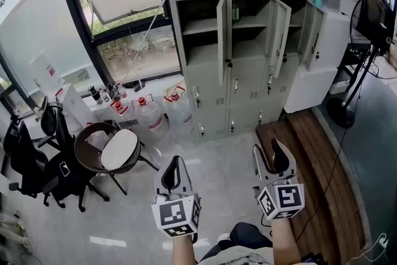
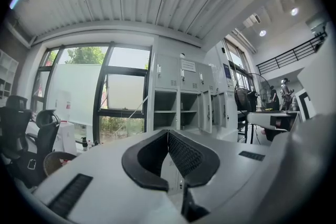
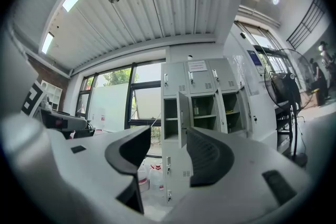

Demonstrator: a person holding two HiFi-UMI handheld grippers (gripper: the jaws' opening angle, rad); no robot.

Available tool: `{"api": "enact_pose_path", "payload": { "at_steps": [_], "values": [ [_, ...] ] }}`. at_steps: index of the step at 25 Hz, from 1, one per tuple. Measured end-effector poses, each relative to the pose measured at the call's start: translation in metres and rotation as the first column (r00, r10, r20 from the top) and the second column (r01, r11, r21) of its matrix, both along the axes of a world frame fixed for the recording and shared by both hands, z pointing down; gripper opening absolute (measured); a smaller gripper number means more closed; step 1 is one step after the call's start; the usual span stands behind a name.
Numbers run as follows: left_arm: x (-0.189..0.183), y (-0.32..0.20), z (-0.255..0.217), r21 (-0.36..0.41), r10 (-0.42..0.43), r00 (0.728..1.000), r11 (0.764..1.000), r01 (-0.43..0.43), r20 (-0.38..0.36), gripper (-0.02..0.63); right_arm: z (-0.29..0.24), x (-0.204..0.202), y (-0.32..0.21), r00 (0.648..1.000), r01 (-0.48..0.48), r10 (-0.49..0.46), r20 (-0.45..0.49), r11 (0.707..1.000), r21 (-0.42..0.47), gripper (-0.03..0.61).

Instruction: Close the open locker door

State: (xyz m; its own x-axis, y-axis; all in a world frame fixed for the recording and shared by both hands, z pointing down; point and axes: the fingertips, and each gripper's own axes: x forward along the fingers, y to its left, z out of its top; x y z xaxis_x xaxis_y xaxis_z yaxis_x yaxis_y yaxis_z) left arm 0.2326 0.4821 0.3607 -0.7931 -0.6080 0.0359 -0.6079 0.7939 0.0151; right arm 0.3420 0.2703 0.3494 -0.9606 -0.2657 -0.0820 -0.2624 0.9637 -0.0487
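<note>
Seen from above, a person holds two grippers level toward a grey locker bank (image 1: 211, 102) across the pale floor (image 1: 214, 161). The left hand-held gripper (image 1: 175, 166) has its jaws together with nothing between them, while the right hand-held gripper (image 1: 268, 152) has its jaws apart and empty. The locker bank's middle row stands open, and its leftmost open door (image 1: 221, 40) is swung outward, well apart from both grippers, with clear water jugs (image 1: 149, 113) on the floor left of the bank.

All three views toward far lockers (image 1: 245, 95)
</note>
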Motion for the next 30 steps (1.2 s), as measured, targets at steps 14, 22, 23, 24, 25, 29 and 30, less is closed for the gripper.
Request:
{"api": "enact_pose_path", "payload": {
  "at_steps": [14,22,23,24,25,29,30],
  "values": [
    [-0.067,-0.015,0.015,-0.01,-0.061,0.998,0.998,0.061,-0.019,0.008,0.013,-0.08,-0.026,0.998,0.065,-0.065,-0.001,0.997,-0.042,0.21],
    [-0.144,-0.064,0.01,-0.005,-0.117,0.993,0.993,0.117,-0.012,0.008,0.001,-0.164,-0.077,0.991,0.13,-0.129,0.026,0.991,-0.031,0.21],
    [-0.154,-0.072,0.008,-0.003,-0.122,0.992,0.993,0.122,-0.01,0.008,-0.001,-0.175,-0.086,0.99,0.136,-0.135,0.029,0.99,-0.027,0.21],
    [-0.164,-0.08,0.006,-0.001,-0.126,0.992,0.992,0.126,-0.007,0.008,-0.004,-0.186,-0.094,0.99,0.141,-0.14,0.031,0.99,-0.022,0.21],
    [-0.174,-0.089,0.004,0.0,-0.128,0.992,0.992,0.128,-0.004,0.008,-0.007,-0.197,-0.103,0.989,0.144,-0.144,0.034,0.989,-0.018,0.21],
    [-0.21,-0.123,-0.003,0.006,-0.133,0.991,0.991,0.133,0.004,0.007,-0.013,-0.237,-0.134,0.986,0.161,-0.16,0.038,0.987,-0.008,0.21],
    [-0.218,-0.13,-0.004,0.007,-0.136,0.991,0.991,0.136,0.005,0.007,-0.013,-0.245,-0.14,0.986,0.165,-0.165,0.038,0.986,-0.006,0.209]
  ]
}}
